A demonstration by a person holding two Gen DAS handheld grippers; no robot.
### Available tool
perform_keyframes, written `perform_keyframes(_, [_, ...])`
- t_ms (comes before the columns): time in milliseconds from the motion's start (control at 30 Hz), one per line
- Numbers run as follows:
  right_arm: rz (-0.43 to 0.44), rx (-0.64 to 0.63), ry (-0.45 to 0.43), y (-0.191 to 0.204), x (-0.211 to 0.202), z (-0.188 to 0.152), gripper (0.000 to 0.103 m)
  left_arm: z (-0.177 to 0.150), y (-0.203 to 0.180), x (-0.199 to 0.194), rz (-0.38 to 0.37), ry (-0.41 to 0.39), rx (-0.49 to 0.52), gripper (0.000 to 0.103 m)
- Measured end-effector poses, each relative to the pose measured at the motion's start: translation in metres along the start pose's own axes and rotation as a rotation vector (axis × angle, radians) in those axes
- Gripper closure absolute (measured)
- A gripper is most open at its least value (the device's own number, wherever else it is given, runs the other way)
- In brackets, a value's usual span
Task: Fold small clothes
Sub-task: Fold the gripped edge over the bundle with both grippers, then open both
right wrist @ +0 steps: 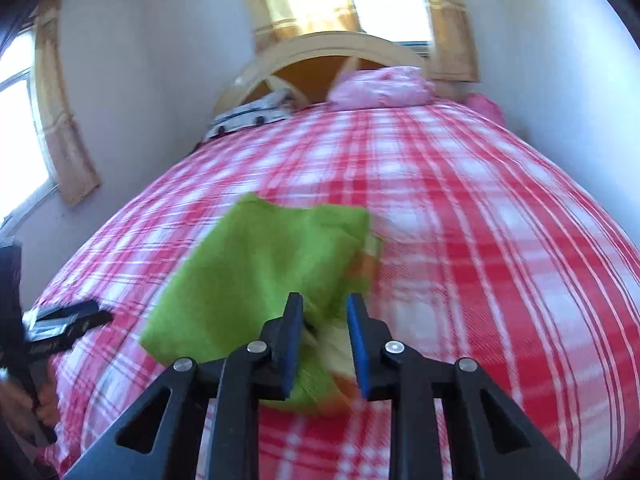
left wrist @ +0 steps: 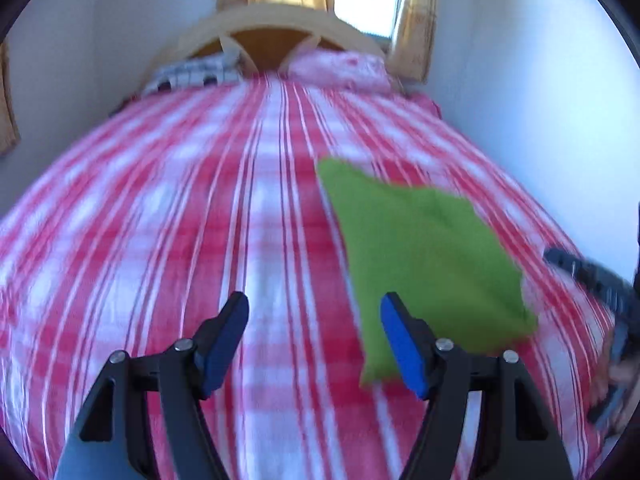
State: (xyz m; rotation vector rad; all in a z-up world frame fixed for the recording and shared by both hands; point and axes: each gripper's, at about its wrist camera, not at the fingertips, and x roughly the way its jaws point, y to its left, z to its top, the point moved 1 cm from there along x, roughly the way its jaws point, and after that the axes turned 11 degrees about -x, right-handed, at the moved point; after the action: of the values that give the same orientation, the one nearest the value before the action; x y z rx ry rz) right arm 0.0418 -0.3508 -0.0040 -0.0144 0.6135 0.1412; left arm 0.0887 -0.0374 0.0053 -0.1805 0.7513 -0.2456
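The green garment [left wrist: 424, 256] lay on the bed [left wrist: 160, 208], on the red and white checked cover, already doubled into a rough rectangle. Its long axis ran from the near edge of the bed toward the headboard [left wrist: 272, 20], slightly slanted.

From your left tongs [left wrist: 314, 340] the garment lay to the right and a little ahead; only its near left corner came close to the right finger [left wrist: 404, 348]. These tongs stood wide apart and held nothing, with only the bare cover between the pads.

Your right tongs [right wrist: 326, 344] were much nearer. They pointed down at the near short edge of the garment [right wrist: 256, 272], and some cloth, green with a pale and orange part, showed in the narrow gap between the fingers. The jaws were only a little apart. The picture was blurred there, so I could not tell if the pads pressed on the cloth or were just free of it.

In my judgement the next move depended on this: the right hand was at the near end, and the left hand had to travel to its right to reach the long left edge
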Motion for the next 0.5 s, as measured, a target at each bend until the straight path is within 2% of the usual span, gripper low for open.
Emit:
perform_keyframes(67, [0.006, -0.038, 0.014, 0.009, 0.017, 0.010, 0.079, 0.013, -0.021, 0.028, -0.004, -0.011, 0.003, 0.032])
perform_keyframes(167, [0.012, -0.079, 0.097, 0.020, 0.056, 0.009, 0.079, 0.011, -0.040, 0.074, 0.056, 0.036, 0.020, 0.032])
perform_keyframes(300, [-0.134, -0.158, 0.185, 0.013, 0.084, -0.012, 0.080, -0.005, -0.041, 0.098, 0.060, 0.086, -0.011, 0.030])
perform_keyframes(367, [-0.117, -0.088, 0.177, 0.001, 0.089, -0.017, 0.078, -0.010, -0.045, 0.098, 0.069, 0.065, -0.001, 0.029])
perform_keyframes(500, [-0.089, 0.004, 0.173, -0.019, 0.097, -0.022, 0.063, -0.012, -0.052, 0.100, 0.093, 0.045, 0.031, 0.028])
